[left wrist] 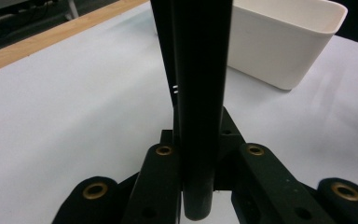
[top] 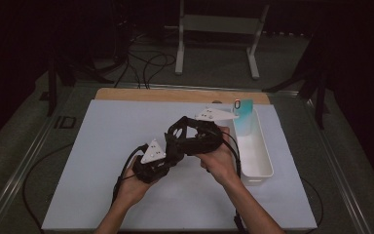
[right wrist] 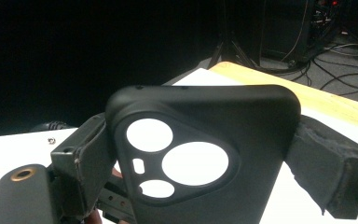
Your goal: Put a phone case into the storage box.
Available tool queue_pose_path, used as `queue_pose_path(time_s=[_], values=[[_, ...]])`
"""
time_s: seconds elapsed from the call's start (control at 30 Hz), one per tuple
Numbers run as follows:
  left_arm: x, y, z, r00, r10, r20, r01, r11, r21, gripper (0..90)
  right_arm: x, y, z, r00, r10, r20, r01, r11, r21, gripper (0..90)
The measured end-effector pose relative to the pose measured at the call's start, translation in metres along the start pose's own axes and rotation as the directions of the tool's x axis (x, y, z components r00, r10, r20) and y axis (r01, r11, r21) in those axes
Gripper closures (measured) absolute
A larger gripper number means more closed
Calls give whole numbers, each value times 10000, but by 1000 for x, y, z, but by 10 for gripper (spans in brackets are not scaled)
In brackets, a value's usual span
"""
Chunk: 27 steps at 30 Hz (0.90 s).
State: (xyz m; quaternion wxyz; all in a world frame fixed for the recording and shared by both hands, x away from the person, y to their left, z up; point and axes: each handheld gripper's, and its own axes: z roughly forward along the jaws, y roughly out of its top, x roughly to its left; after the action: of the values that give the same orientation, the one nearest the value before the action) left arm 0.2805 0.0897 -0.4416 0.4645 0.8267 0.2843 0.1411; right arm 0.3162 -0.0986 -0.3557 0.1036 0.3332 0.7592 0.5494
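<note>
A black phone case [right wrist: 200, 158] sits upright between the jaws of the right gripper [right wrist: 198, 163], its wide sides pressed by the two padded jaws, so that gripper grips the case across its width. The back of the case faces the right gripper view, with three round camera cut-outs and a small slot in its upper part. The jaws stand wide because the case is wide.

In the left gripper view the same case appears edge-on as a tall dark slab [left wrist: 198, 93], rising straight up between the jaws of the left gripper [left wrist: 196, 196], which are drawn close together on its thin edge.

Taking the white bin [top: 255, 151] as landmark: in the high view both grippers meet just to the left of the bin, above the white mat [top: 107, 146]. The right gripper [top: 195, 136] is nearer the bin, with the right hand [top: 220, 161] almost beside its near corner; the left gripper [top: 156, 161] lies farther from it, held by the left hand [top: 132, 185]. A teal phone case [top: 243, 117] stands inside the bin at its far end
</note>
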Motion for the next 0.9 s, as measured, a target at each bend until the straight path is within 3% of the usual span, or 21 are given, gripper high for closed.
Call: queue_pose_path(time_s=[0.13, 0.23, 0.37, 0.43, 0.63, 0.73, 0.9], values=[[-1, 0, 0, 9996, 78, 267, -77, 10000, -47, 746, 0, -1, 1, 9999, -84, -74, 84, 10000, -30, 143], [0, 2, -3, 9988, -55, 478, 64, 9998, -187, 587, -1, -2, 1, 9999, -159, -63, 160, 9999, 34, 144], [3, 3, -7, 9987, -287, 412, 302, 9989, -364, 388, -3, -3, 2, 9999, -151, 4, 151, 9998, 107, 144], [4, 3, -9, 9995, -309, 42, 311, 9987, -416, 290, -4, -3, 2, 9999, -163, 54, 162, 9998, 141, 143], [7, 3, -13, 9978, -603, -266, 586, 9964, -618, 63, -7, -2, -1, 9997, -165, 182, 162, 9998, 139, 143], [9, 1, -18, 9975, -529, -458, 496, 9962, -711, 17, -8, -2, -1, 9994, -254, 237, 251, 9996, 133, 143], [15, -6, -28, 9908, -522, -1248, 401, 9944, -980, 7, -11, -1, -4, 9989, -287, 369, 283, 9995, 122, 143]])
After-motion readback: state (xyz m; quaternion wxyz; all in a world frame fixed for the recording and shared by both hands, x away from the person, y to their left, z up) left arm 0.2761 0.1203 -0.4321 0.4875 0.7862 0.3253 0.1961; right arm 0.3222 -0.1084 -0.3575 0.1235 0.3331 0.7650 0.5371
